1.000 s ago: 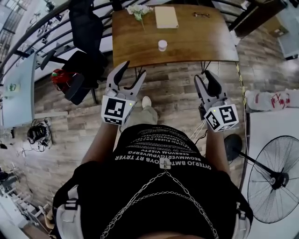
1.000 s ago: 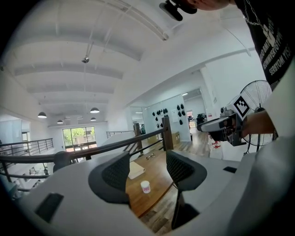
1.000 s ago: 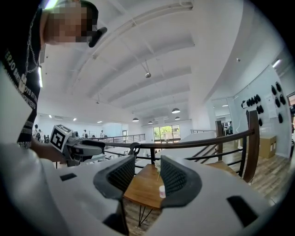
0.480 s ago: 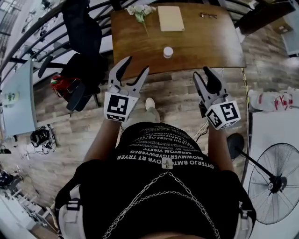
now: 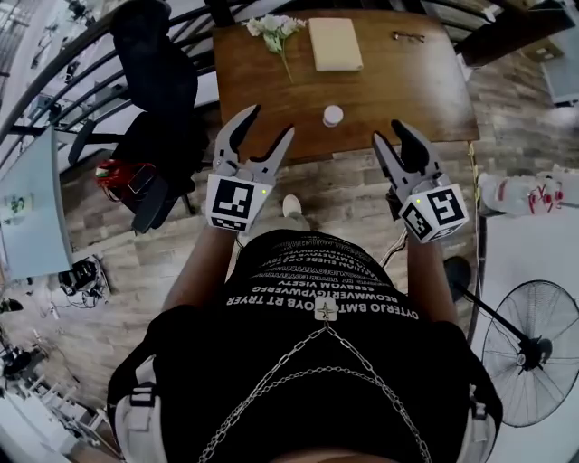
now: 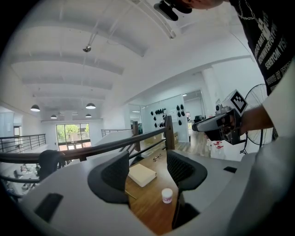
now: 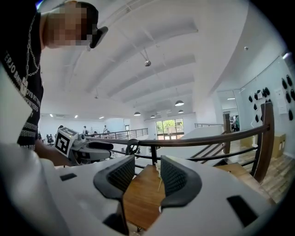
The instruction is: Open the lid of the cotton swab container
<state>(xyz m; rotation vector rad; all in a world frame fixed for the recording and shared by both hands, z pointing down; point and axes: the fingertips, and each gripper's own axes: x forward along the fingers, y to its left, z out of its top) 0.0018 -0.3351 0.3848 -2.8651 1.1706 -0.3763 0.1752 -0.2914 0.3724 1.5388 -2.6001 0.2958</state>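
We judge the cotton swab container (image 5: 333,116) to be a light little tub, probably thin plastic with a smooth round wall. It should be stiff enough to pinch, but easy to slide, tip or squeeze out of shape. It stands upright on the wooden desk (image 5: 425,90) near the front edge, lid on, with bare wood all round it. We cannot tell from here whether the lid flips up or pulls off.

The sensible hold, in our view, is one pair of tongs low across the body to pin it down. The other would then take the rim of the lid, gently, since a hard pinch could shoot the tub away.

The left tongs (image 5: 269,122) are spread wide and empty. The right tongs (image 5: 389,134) are spread less far, also with nothing between them. Both hang in front of the desk edge, apart from the container. In the left gripper view the container (image 6: 167,195) shows low in the gap of the left tongs (image 6: 148,168), but well beyond them.

Farther back on the desk lie a tan book (image 5: 335,43), a sprig of white flowers (image 5: 274,27) and a pair of glasses (image 5: 409,37), all well apart from the tub. A black office chair (image 5: 163,81) stands left of the desk and a floor fan (image 5: 529,353) to the right. Nothing blocks the approach.
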